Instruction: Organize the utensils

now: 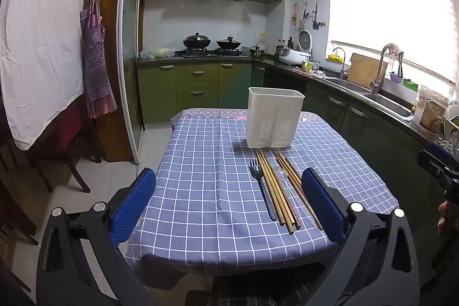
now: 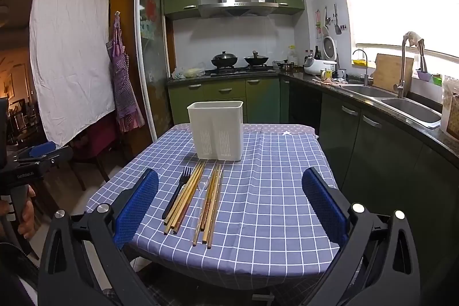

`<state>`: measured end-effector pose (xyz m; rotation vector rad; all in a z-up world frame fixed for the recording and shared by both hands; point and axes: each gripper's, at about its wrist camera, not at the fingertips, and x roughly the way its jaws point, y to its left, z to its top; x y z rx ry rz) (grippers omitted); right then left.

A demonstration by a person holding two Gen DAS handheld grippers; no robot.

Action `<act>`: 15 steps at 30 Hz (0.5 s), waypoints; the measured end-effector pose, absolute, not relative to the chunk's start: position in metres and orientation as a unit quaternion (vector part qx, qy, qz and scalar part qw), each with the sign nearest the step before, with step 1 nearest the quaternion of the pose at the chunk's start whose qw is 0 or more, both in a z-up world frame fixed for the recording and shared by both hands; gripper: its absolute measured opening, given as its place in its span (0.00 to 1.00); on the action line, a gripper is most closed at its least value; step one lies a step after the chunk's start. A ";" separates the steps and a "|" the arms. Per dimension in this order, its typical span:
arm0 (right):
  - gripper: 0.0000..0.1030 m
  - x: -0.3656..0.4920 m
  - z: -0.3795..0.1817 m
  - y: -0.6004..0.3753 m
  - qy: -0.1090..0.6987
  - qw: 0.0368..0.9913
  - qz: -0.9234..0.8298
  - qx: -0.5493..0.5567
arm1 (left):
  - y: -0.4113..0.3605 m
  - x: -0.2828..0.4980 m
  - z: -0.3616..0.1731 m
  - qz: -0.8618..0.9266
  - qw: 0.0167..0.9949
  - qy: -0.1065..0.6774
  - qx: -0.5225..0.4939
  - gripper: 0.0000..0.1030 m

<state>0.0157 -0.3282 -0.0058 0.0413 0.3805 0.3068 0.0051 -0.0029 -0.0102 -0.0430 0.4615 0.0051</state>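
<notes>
- The left tongs (image 1: 228, 205) stand wide apart above the near edge of the counter (image 1: 200, 162); nothing lies between the blue pads (image 1: 133, 205) and they touch nothing.
- The right tongs (image 2: 229, 205) are also spread fully, empty, clear of the cloth.
- A white holder (image 2: 215, 131) stands upright toward the far side of the counter, two slotted compartments facing the cameras.
- Just in front of the holder the utensils lie flat in a row, ends pointing at it.
- A dark fork (image 2: 176, 192) lies farthest left of the holder, tines toward it.
- Beside the fork lies one bundle of chopsticks (image 2: 185, 198); a clear spoon (image 2: 199, 200) follows, then a second chopstick bundle (image 2: 213, 202).
- In the left view the fork (image 1: 261, 187) lies nearer the middle between the pads; the chopsticks (image 1: 276, 188) run toward the right pad.
- A hand (image 2: 25, 210) holds the left tool's grip.
</notes>
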 end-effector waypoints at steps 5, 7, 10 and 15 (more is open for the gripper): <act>0.96 0.015 -0.004 -0.326 0.190 0.970 0.152 0.019 | -0.004 0.005 -0.010 0.002 0.973 0.228 -0.022 0.94; 0.96 0.016 -0.004 -0.326 0.190 0.970 0.152 0.019 | -0.003 0.005 -0.010 0.003 0.973 0.228 -0.022 0.94; 0.96 0.016 -0.004 -0.326 0.190 0.970 0.152 0.020 | -0.003 0.004 -0.011 0.002 0.973 0.229 -0.022 0.94; 0.96 0.017 -0.005 -0.325 0.191 0.970 0.151 0.020 | -0.004 0.004 -0.013 0.001 0.973 0.229 -0.022 0.94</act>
